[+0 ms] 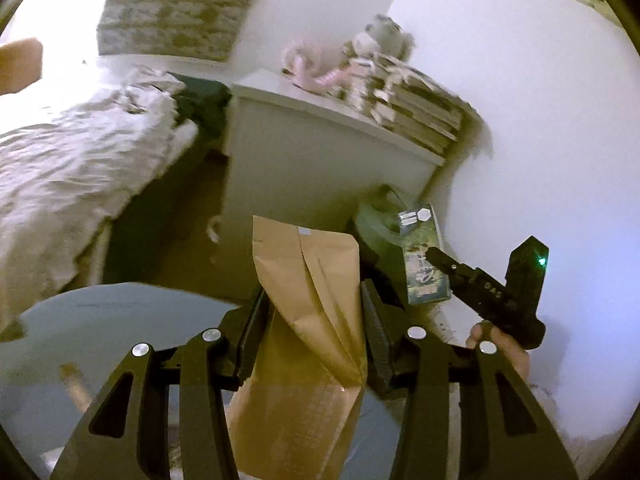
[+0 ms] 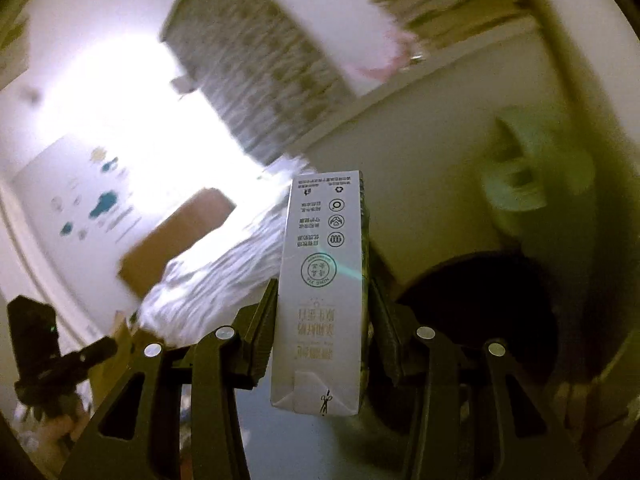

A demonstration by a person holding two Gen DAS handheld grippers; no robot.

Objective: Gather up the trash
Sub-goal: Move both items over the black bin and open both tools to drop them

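Note:
My left gripper is shut on a crumpled brown paper bag and holds it upright in the air. My right gripper is shut on a white milk carton with printed text, held upside down. The carton and the right gripper also show in the left wrist view, just right of the paper bag. A green trash bin with a dark liner stands on the floor behind the carton, against the wall. The bin's dark opening lies right of the carton in the right wrist view.
A white cabinet stands behind the bin, with stacked books and a plush toy on top. A bed with rumpled white bedding is at left. A blue-grey round surface lies below the left gripper. A white wall is at right.

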